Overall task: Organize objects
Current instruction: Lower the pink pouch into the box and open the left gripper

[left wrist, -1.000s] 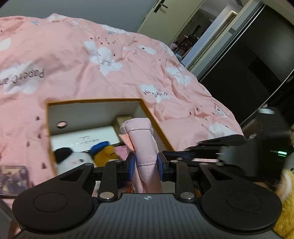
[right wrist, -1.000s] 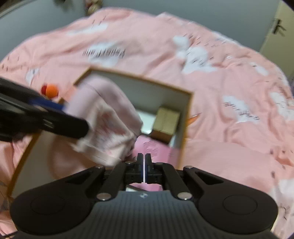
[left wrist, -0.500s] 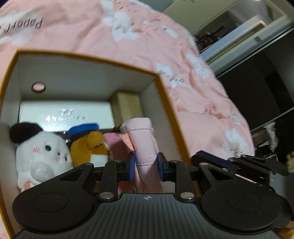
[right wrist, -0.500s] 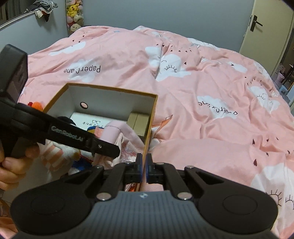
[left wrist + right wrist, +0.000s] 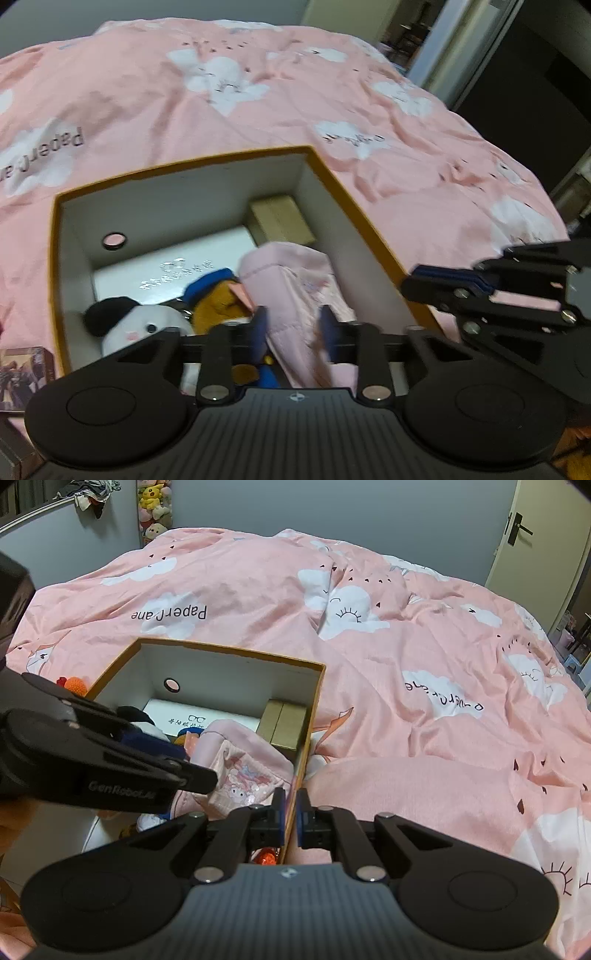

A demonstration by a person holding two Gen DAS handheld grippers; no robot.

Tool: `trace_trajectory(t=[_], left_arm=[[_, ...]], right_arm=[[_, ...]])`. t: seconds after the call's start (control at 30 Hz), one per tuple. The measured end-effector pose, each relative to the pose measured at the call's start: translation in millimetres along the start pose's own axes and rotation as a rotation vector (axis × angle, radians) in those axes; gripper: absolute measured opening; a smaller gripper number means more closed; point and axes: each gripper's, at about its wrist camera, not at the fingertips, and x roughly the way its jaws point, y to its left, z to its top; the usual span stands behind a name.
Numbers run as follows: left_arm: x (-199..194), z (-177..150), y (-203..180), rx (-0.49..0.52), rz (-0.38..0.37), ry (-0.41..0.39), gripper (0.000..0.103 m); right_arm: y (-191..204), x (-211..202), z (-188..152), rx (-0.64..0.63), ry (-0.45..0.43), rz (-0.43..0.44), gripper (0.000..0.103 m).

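Left gripper (image 5: 293,328) pinching a soft pink fabric pouch with printed cartoon figures (image 5: 295,291), jaws closing on the cloth, pads pressed against both flanks. Pouch held inside the open orange-edged cardboard box with white inner walls (image 5: 192,192), long axis running up and away from the fingers towards the far right corner, lower end hidden behind the gripper body. Beneath and left of it: white plush toy with a black ear (image 5: 140,325), brown plush toy in a blue cap (image 5: 214,295), flat white printed carton (image 5: 173,262), small tan cardboard block (image 5: 282,219) at the far corner. Right gripper (image 5: 290,814) just beside the box's near right wall, jaws opening, narrow gap, nothing seen between them; the wall edge lies in line with that gap. Left hand judged nearer the pouch; release into the box judged the step pending. Box resting on a pink cloud-print duvet (image 5: 424,657).
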Motion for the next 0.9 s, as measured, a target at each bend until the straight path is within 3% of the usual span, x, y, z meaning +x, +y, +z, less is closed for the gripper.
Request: trace_trajectory(t=[0.1,0.37,0.6,0.73,0.8,0.9], left_arm=[[7,-1,-1,-0.004,0.017,0.03,0.016],[25,0,8,-0.082,-0.039,0.077,0.012],[49,-3,5,-0.034,0.016,0.145,0.012],[48,-5,0,0.006,0.026,0.13,0.012],[43,-6,5,-0.005,0.002,0.115,0.013],[26,-3,14,-0.02,-0.029,0.067,0.028]], right_arm=[[1,-1,0,-0.001,-0.001,-0.002,0.007],[1,3,0,-0.003,0.009,-0.017,0.007],[4,5,1,-0.001,0.016,-0.031,0.008],[6,4,1,-0.005,0.016,-0.042,0.008],[6,2,1,-0.005,0.012,-0.044,0.008],[9,-4,1,-0.006,-0.006,-0.06,0.008]])
